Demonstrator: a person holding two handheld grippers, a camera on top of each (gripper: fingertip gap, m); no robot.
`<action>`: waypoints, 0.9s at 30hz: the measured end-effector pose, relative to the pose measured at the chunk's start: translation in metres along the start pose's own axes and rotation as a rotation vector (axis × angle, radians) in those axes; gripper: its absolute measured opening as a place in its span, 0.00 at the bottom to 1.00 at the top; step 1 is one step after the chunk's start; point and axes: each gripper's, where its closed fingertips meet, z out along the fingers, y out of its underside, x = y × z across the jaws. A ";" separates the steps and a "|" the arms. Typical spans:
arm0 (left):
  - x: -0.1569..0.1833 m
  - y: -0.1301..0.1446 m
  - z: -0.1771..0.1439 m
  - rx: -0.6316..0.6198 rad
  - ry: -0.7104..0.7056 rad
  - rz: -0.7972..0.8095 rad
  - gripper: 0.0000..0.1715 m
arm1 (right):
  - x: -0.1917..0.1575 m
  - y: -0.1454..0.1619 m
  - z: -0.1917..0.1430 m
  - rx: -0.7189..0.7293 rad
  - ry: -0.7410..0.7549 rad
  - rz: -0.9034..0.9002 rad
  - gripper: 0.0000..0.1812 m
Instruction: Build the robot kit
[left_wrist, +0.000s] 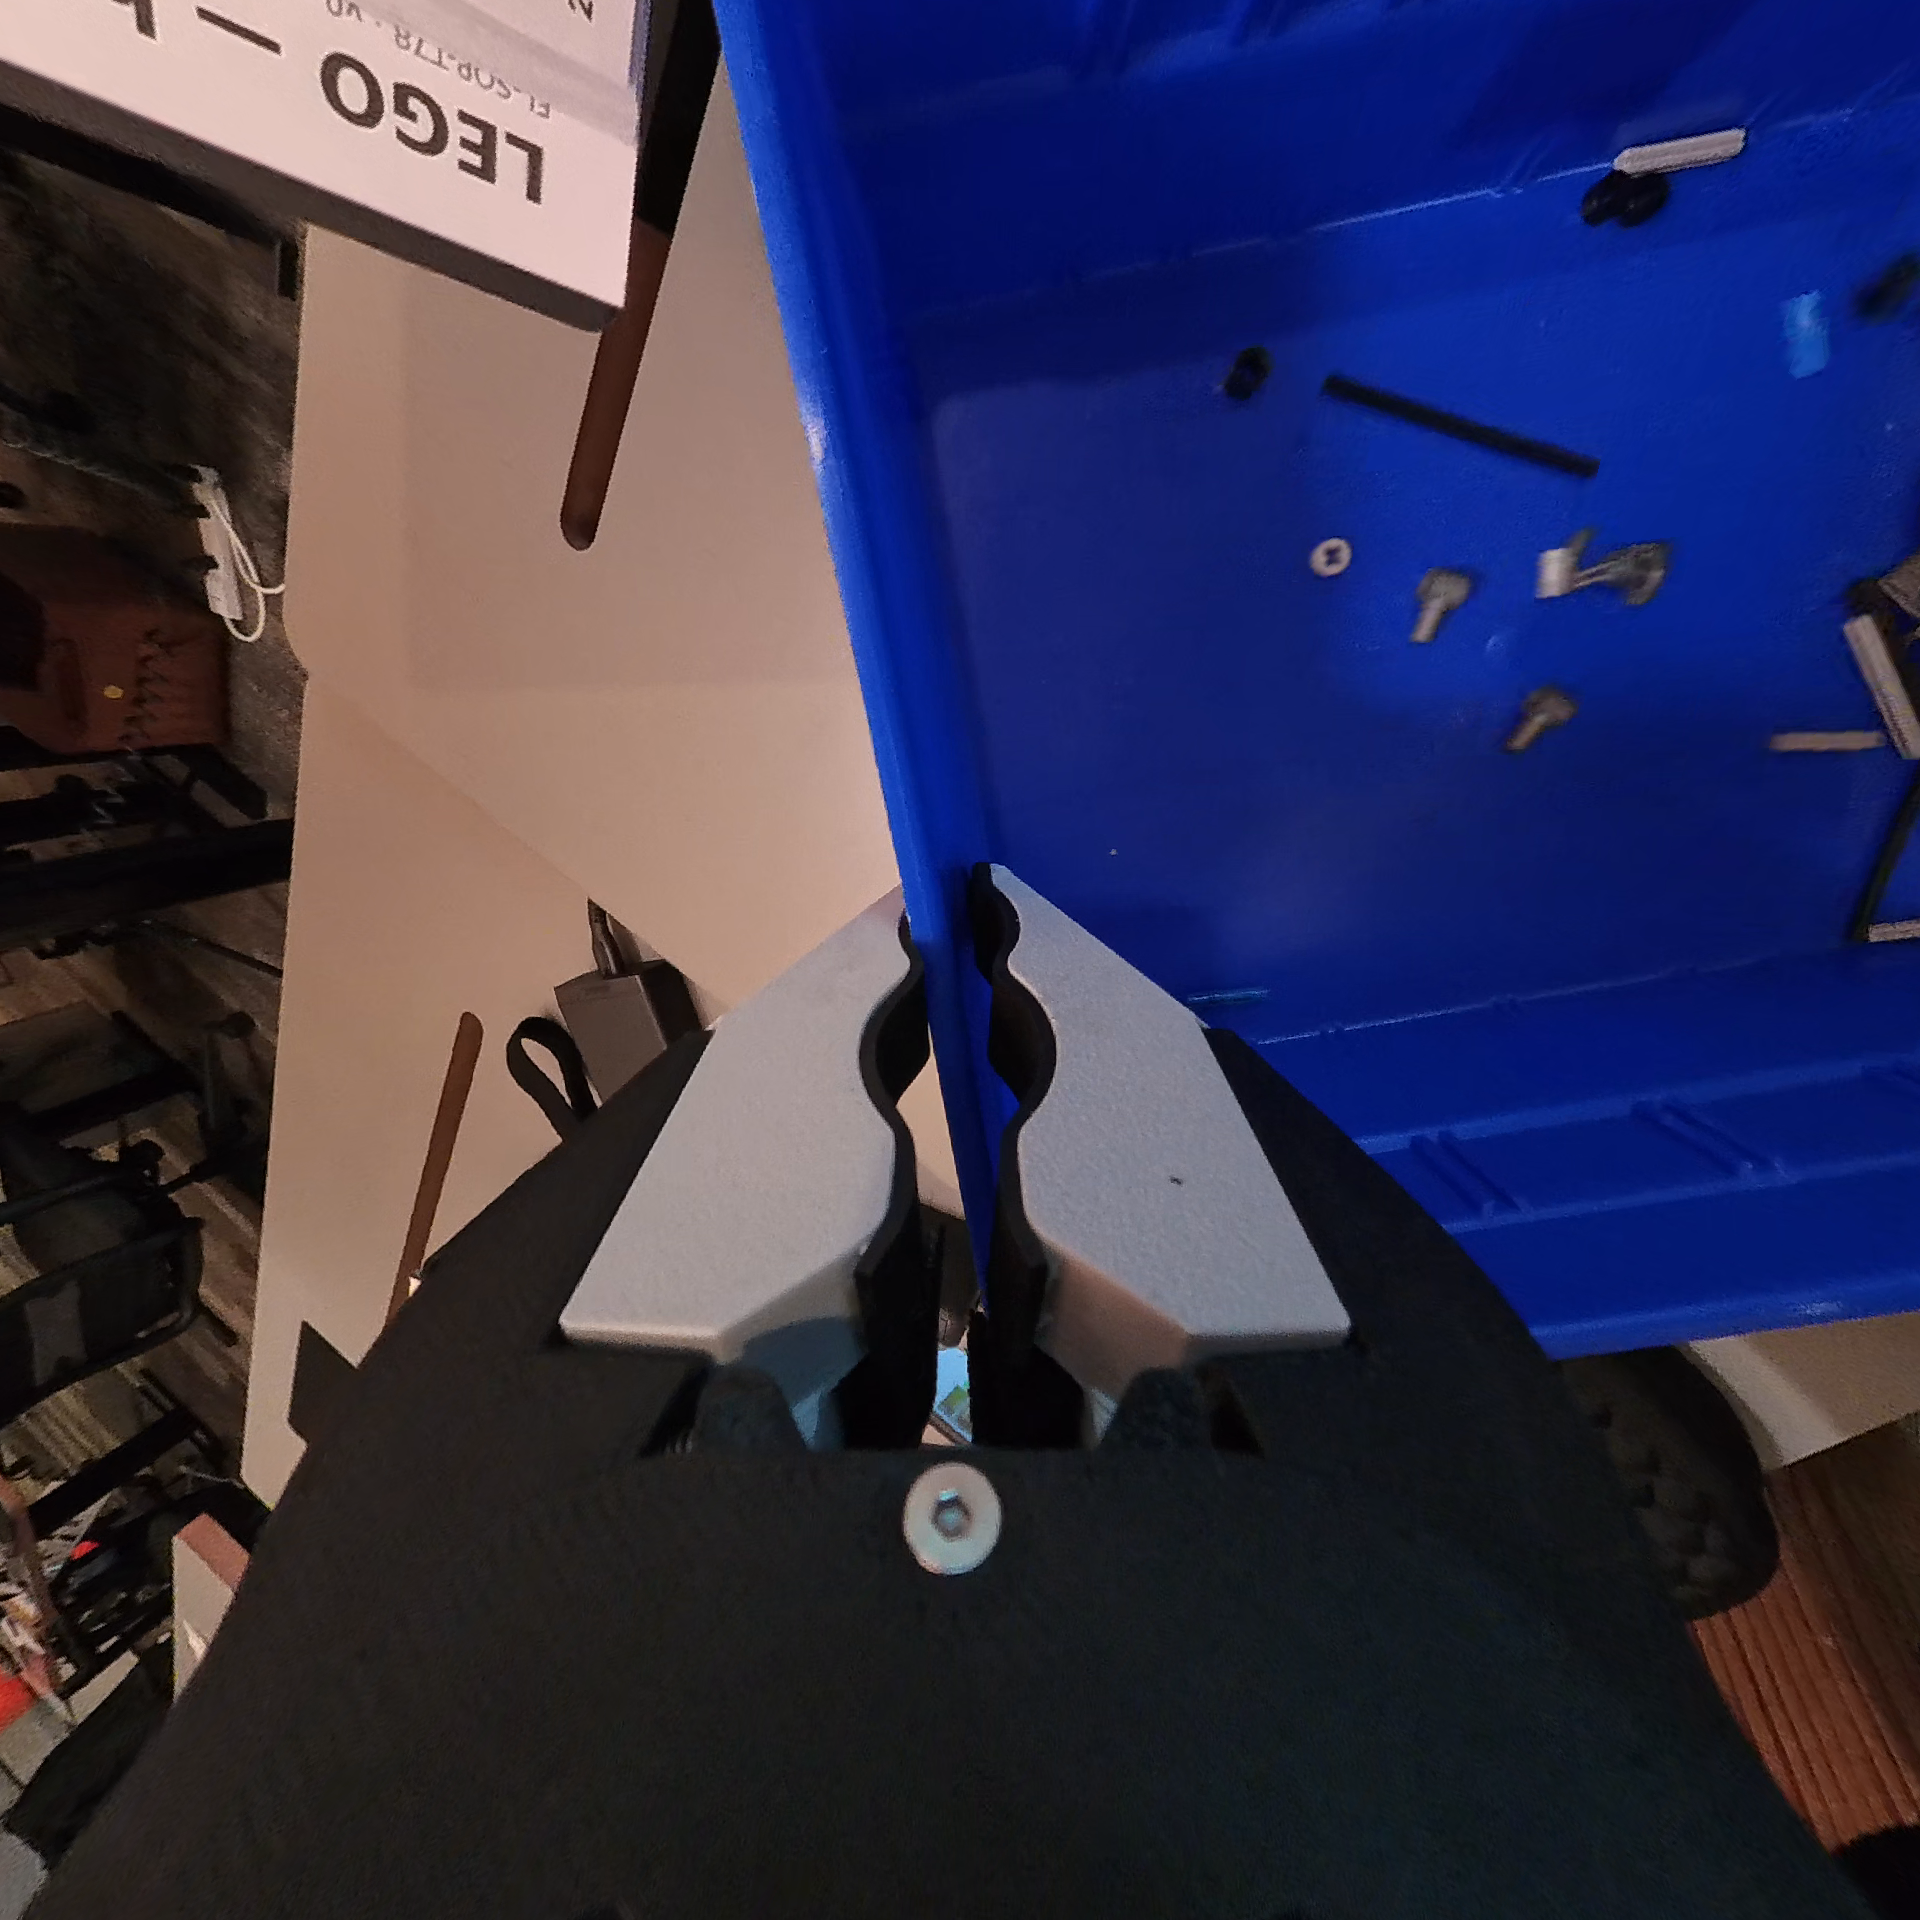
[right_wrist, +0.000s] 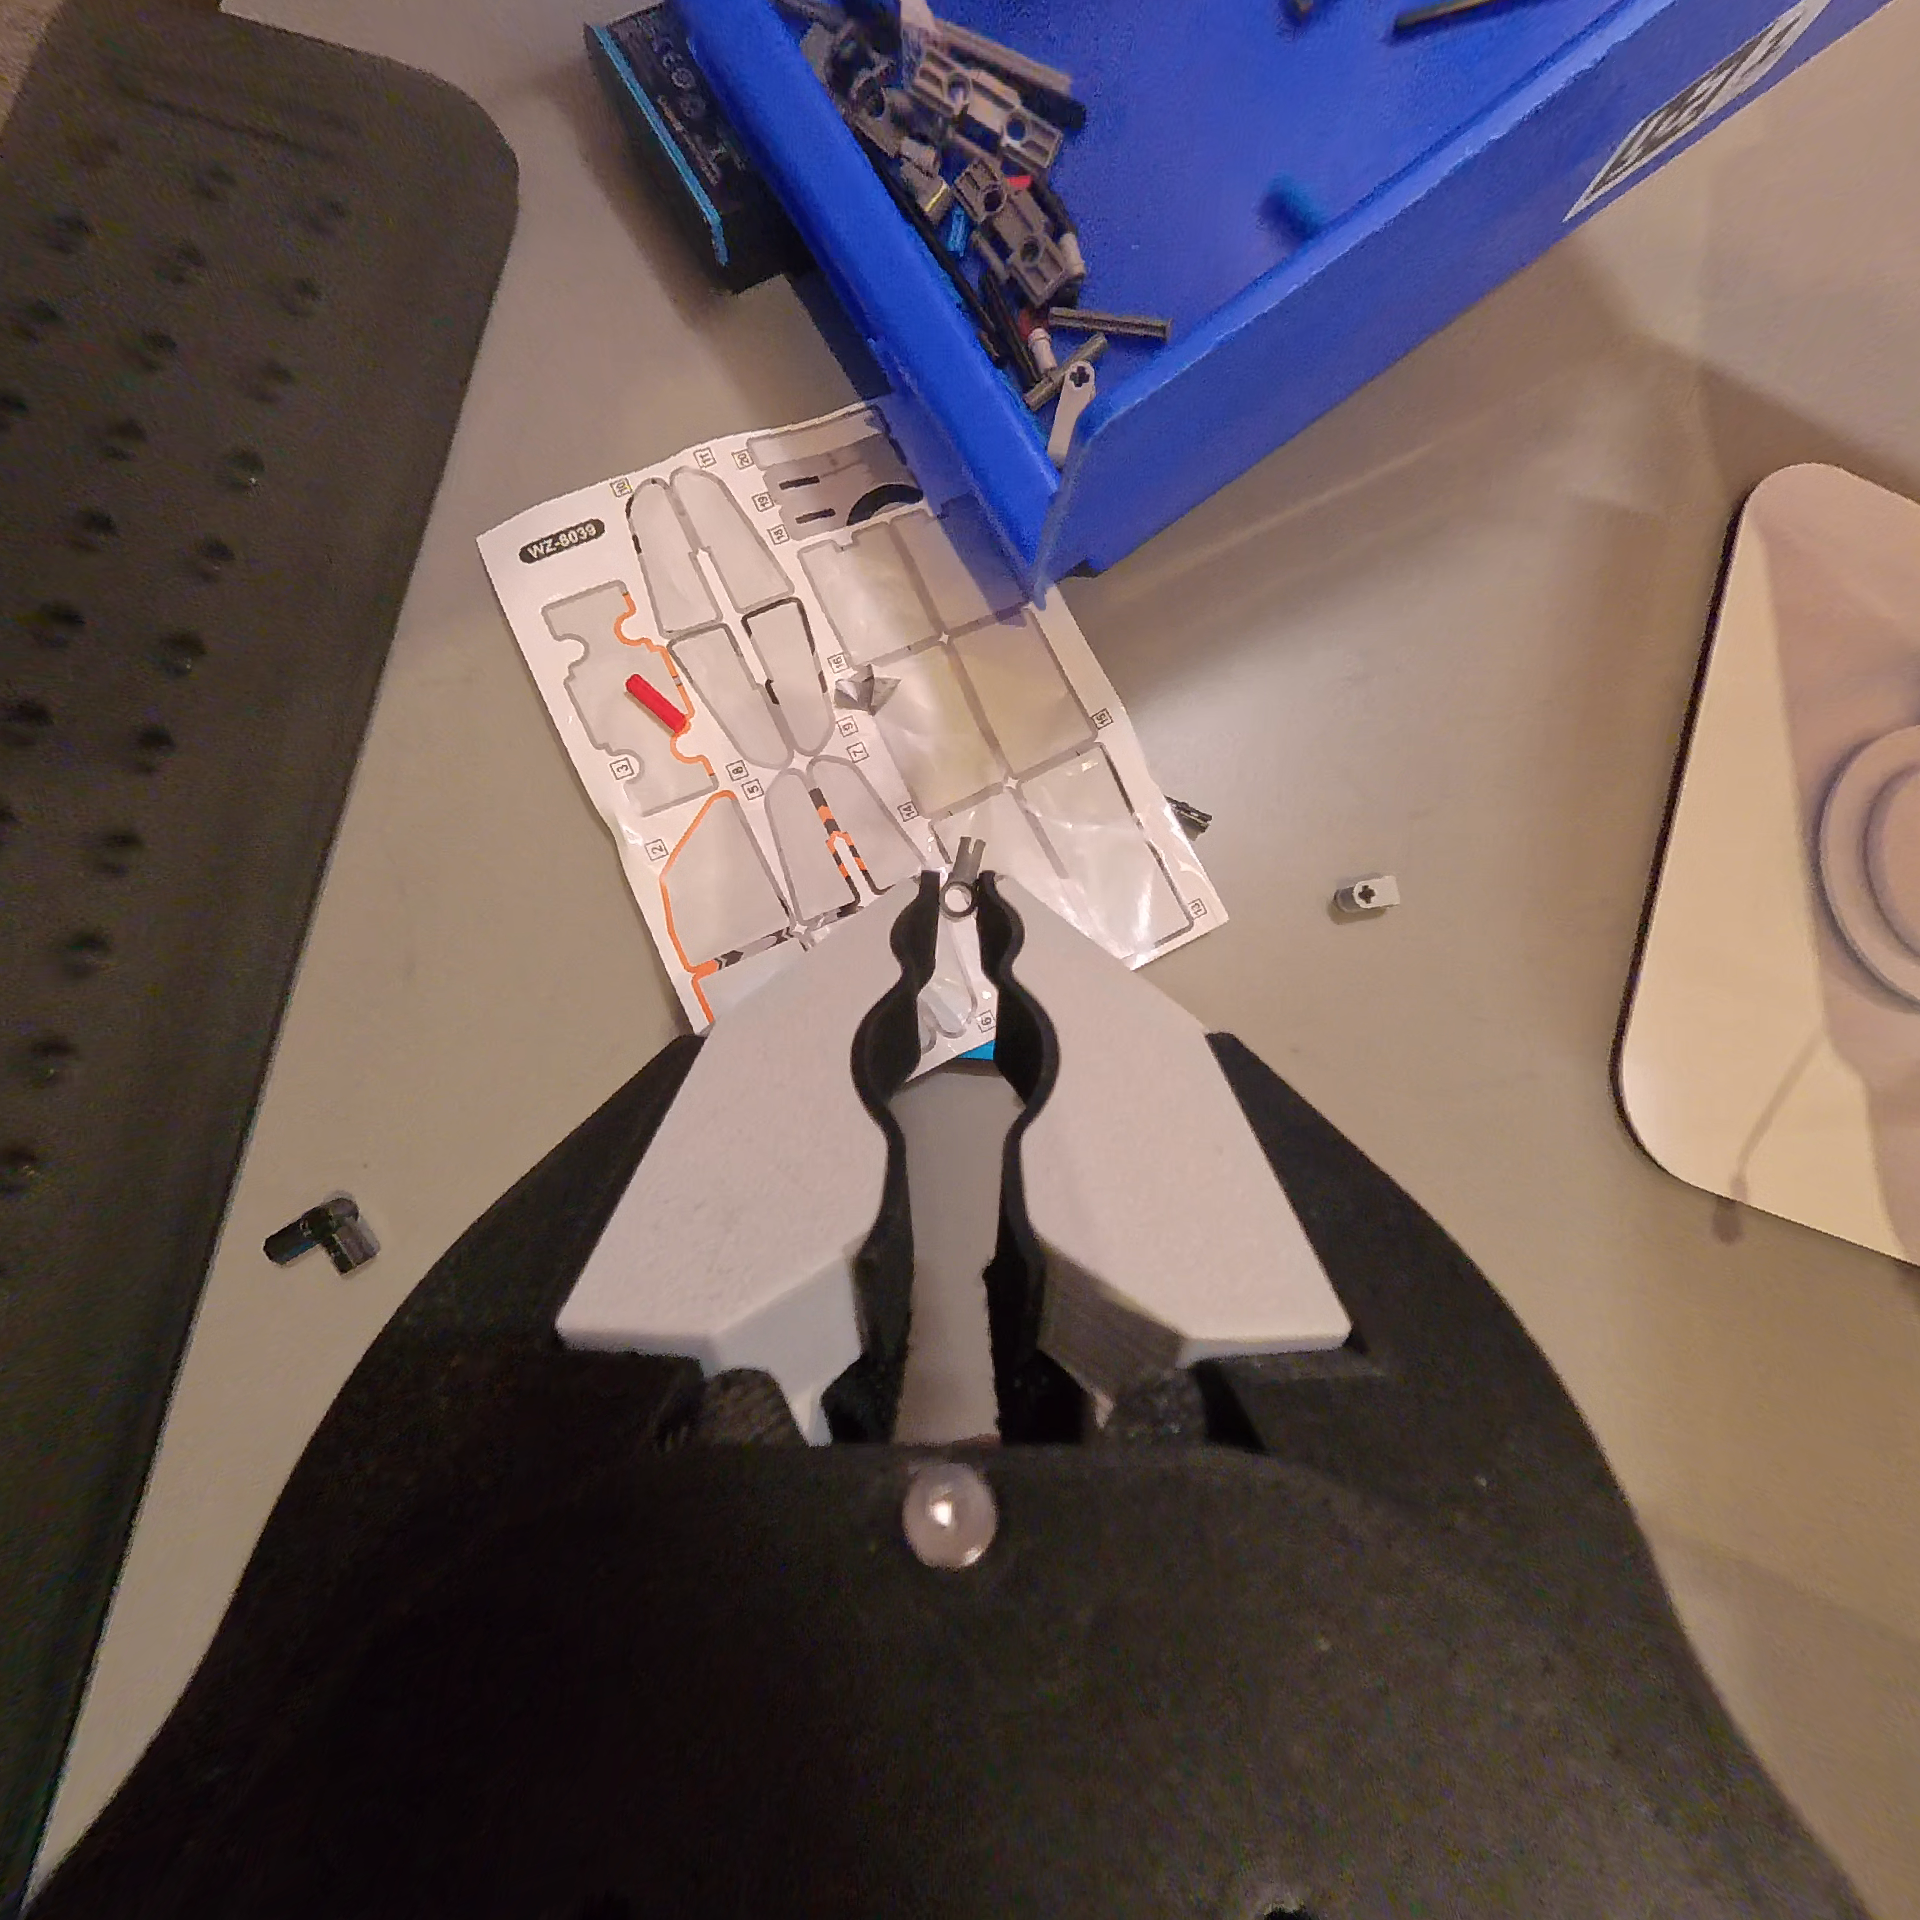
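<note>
The left gripper (left_wrist: 948, 914) is closed on the side wall of a blue plastic bin (left_wrist: 1143, 727), one finger outside the wall and the other inside, so the thin wall stands pinched between the black pads. The bin is tipped up. On the bin floor lie small building-toy parts: a long black axle (left_wrist: 1460, 427), a few grey pins (left_wrist: 1439, 603), a light grey bar (left_wrist: 1678, 149) near the top, and more grey pieces at the right edge. Beyond the bin's outer wall, a white sheet with black print (left_wrist: 312, 104) sits at the upper left and a brown rod (left_wrist: 613, 384) runs down from it.

The right gripper (right_wrist: 958, 885) is nearly closed, its tips pinching a small grey ring-ended piece (right_wrist: 958, 896) just above a sticker sheet (right_wrist: 831, 717) that lies flat on the beige tabletop (right_wrist: 1403, 675). A short red pin (right_wrist: 655, 698) rests on the left part of the sheet. The tilted blue bin lies with its lower corner over the sheet's far edge, and a heap of grey and black beams and pins (right_wrist: 987, 187) is gathered against its lower wall. A dark box with a light blue edge (right_wrist: 675, 145) lies partly under the bin. On the table, a small grey connector (right_wrist: 1364, 894) lies well to the right of the gripper and a black elbow connector (right_wrist: 324, 1236) to its left, near a dark perforated mat (right_wrist: 187, 520). A white rounded board (right_wrist: 1787, 883) fills the right edge.
</note>
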 end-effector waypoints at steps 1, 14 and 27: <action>0.000 -0.001 0.000 0.000 0.001 0.003 0.01 | 0.000 0.000 0.000 -0.001 -0.001 0.000 0.03; 0.004 -0.004 0.005 0.001 0.014 0.015 0.01 | 0.000 -0.005 -0.005 0.014 0.006 -0.011 0.03; 0.008 -0.009 0.008 0.009 0.027 0.027 0.01 | -0.007 -0.088 -0.027 0.212 -0.053 -0.106 0.03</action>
